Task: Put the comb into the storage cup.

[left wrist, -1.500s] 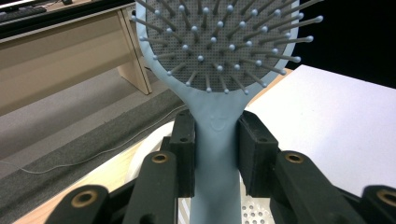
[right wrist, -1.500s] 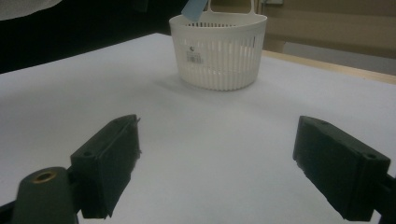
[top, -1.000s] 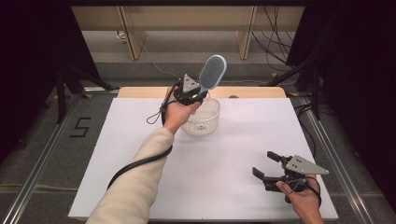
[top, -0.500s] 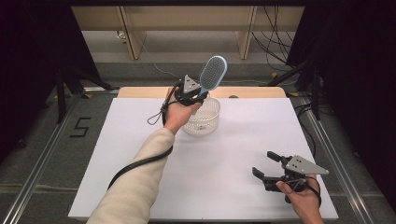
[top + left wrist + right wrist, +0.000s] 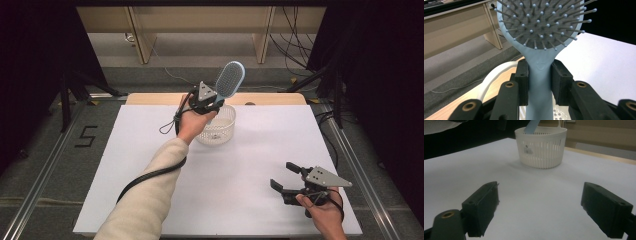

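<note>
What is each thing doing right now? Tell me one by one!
hairbrush: held up by its handle, bristle head on top, handle end dipping into the basket.
left gripper: shut on the hairbrush handle, above the basket.
basket: standing upright on the white table, open top.
right gripper: open, nothing between its fingers, low over the table near the front edge.
table: covered in white, flat.

Matt pale-blue plastic brush (image 5: pixel 541 62), slotted white plastic basket (image 5: pixel 541 147), matt black claw pads (image 5: pixel 482 207), smooth white worktop (image 5: pixel 250 170).
</note>
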### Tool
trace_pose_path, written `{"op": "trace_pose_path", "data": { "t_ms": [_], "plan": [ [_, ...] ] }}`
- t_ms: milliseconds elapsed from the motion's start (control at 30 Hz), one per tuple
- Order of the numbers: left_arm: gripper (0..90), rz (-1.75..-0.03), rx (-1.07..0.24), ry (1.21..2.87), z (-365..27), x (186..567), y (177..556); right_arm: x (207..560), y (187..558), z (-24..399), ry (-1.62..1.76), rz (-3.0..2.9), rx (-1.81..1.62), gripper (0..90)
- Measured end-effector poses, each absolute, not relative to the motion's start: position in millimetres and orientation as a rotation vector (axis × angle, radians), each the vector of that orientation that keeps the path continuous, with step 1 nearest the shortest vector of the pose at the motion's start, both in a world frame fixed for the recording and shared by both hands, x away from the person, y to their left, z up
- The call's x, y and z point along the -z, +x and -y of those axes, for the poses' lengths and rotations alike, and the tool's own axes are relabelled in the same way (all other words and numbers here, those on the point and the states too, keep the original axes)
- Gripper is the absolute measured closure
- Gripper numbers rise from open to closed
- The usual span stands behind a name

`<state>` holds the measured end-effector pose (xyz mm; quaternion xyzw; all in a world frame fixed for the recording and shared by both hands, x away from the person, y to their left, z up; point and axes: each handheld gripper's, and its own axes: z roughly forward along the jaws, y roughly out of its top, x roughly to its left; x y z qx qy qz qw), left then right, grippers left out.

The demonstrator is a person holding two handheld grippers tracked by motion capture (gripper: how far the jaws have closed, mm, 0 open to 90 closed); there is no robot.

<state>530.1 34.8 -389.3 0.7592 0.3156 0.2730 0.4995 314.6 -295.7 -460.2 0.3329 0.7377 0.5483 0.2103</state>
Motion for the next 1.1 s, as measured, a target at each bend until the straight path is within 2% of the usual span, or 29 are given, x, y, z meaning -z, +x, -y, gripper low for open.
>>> {"op": "trace_pose_path", "data": {
  "t_ms": [1100],
  "plan": [
    [69.6,-0.777,-0.647,1.861,-30.7,402.4,531.7,460.3,314.5,296.0,0.927,-2.050,-1.524,15.4]
  ]
}}
